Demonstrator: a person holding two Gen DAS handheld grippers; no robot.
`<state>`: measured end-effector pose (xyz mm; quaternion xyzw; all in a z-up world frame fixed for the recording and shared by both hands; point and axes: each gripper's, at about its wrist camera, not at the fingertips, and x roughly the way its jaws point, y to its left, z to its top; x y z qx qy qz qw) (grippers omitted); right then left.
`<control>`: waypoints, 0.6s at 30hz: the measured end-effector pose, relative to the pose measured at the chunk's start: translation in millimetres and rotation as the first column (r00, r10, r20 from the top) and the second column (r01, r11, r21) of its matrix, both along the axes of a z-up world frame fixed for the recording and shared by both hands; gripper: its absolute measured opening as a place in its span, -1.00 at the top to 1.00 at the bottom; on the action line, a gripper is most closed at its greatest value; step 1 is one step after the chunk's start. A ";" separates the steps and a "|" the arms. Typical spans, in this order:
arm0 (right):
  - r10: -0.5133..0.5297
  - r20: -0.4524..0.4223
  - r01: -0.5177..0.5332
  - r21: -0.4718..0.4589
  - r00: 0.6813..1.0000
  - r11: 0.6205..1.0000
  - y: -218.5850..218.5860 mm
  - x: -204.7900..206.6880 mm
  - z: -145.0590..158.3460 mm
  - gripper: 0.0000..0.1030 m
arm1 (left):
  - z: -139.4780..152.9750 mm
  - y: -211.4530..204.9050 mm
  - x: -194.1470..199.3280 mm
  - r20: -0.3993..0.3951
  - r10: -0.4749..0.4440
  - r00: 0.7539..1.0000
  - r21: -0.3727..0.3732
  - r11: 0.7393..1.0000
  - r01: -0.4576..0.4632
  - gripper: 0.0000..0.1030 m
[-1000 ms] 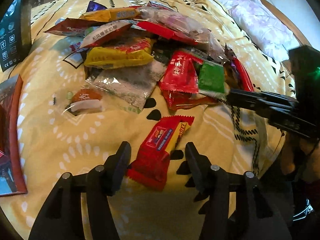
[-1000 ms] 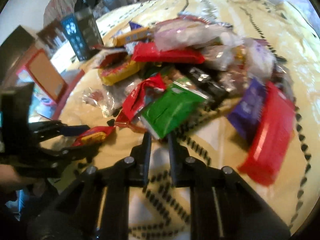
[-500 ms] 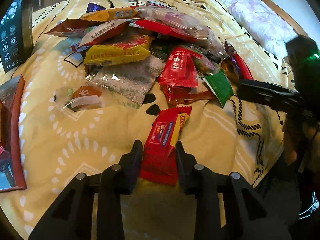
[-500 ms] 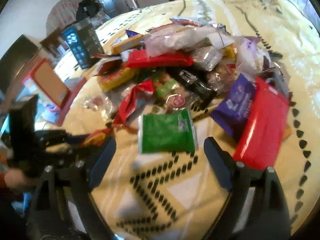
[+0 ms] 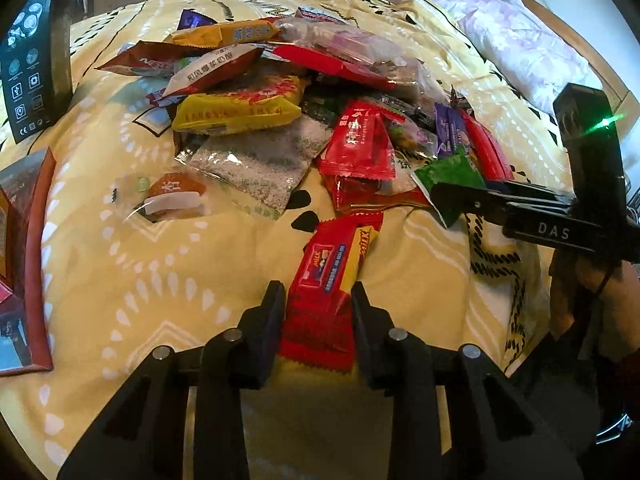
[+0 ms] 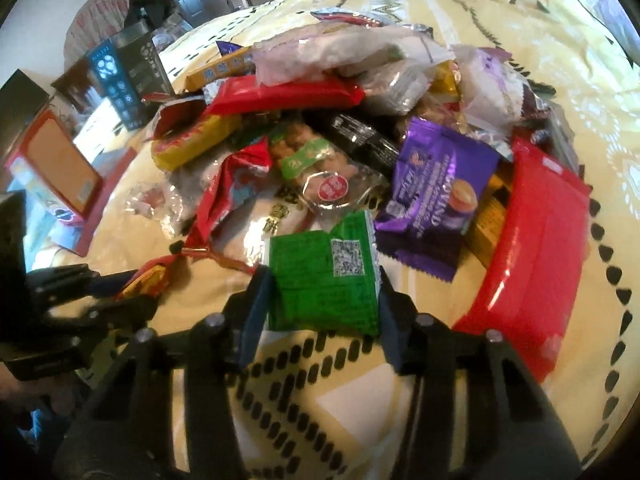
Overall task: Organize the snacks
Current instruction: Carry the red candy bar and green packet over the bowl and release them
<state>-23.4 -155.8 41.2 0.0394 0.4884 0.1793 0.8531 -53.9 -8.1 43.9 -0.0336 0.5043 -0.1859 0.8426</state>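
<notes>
On the bed (image 5: 120,280), spread with a yellow patterned cover, the left claw (image 5: 318,300) is clamped tight on the near end of a red and yellow snack bar (image 5: 334,268) lying just in front of the snack pile (image 5: 280,100). The right claw (image 6: 324,280) is closing around a green packet (image 6: 324,280) at the pile's near edge, its fingers (image 6: 256,292) against the packet's sides.

You're looking at a yellow bedspread (image 5: 160,264) w/ white & black motifs, a red-and-yellow bar (image 5: 332,276) w/ a blue label, a green packet (image 6: 324,280), a purple pouch (image 6: 432,196), and a plain red pack (image 6: 532,268).
</notes>
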 end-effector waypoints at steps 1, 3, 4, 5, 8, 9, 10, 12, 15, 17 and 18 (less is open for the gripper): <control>-0.002 0.006 0.002 0.004 1.000 1.000 -1.9 -2.0 1.9 0.13 | 0.8 0.4 -1.1 0.002 0.001 1.000 -0.001 1.000 -0.001 0.36; -0.003 0.027 0.002 0.020 1.000 1.000 -4.0 -7.2 8.1 0.23 | 3.1 1.2 -3.1 0.004 0.001 1.000 -0.006 1.000 -0.001 0.36; -0.003 0.038 0.002 0.028 0.999 1.000 -5.4 -10.0 11.9 0.72 | 5.2 1.4 -4.0 0.008 0.001 1.000 -0.010 1.000 -0.001 0.36; -0.001 0.046 -0.001 0.047 0.999 0.999 -7.8 -12.8 16.9 0.71 | 7.0 2.1 -5.5 0.011 0.001 1.000 -0.013 1.000 -0.001 0.37; -0.010 0.078 0.004 0.075 0.997 0.997 -11.8 -18.6 29.5 0.71 | 14.7 2.6 -7.2 0.026 0.001 1.000 -0.023 1.000 -0.001 0.37; -0.010 0.088 0.003 0.079 0.996 0.997 -11.1 -19.6 33.5 0.71 | 17.2 3.2 -7.6 0.032 0.002 0.999 -0.026 1.000 -0.001 0.37; -0.009 0.101 0.000 0.090 0.995 0.996 -11.8 -22.0 39.4 0.71 | 20.9 4.6 -8.4 0.036 0.005 0.999 -0.032 0.999 -0.004 0.37; -0.007 0.118 -0.005 0.101 0.993 0.995 -10.0 -24.6 49.2 0.71 | 31.0 6.7 -9.3 0.049 0.014 0.999 -0.049 0.999 -0.012 0.37; 0.009 0.172 -0.027 0.104 0.985 0.994 -1.7 -29.5 74.5 0.71 | 58.8 14.7 -14.3 0.095 0.029 0.995 -0.081 0.996 -0.022 0.37; 0.029 0.226 -0.053 0.103 0.974 0.993 7.4 -31.1 98.2 0.71 | 84.5 23.2 -18.5 0.145 0.047 0.988 -0.105 0.994 -0.032 0.37; 0.037 0.246 -0.064 0.106 0.969 0.992 11.4 -31.0 107.9 0.71 | 95.7 27.2 -19.7 0.163 0.060 0.985 -0.116 0.992 -0.041 0.37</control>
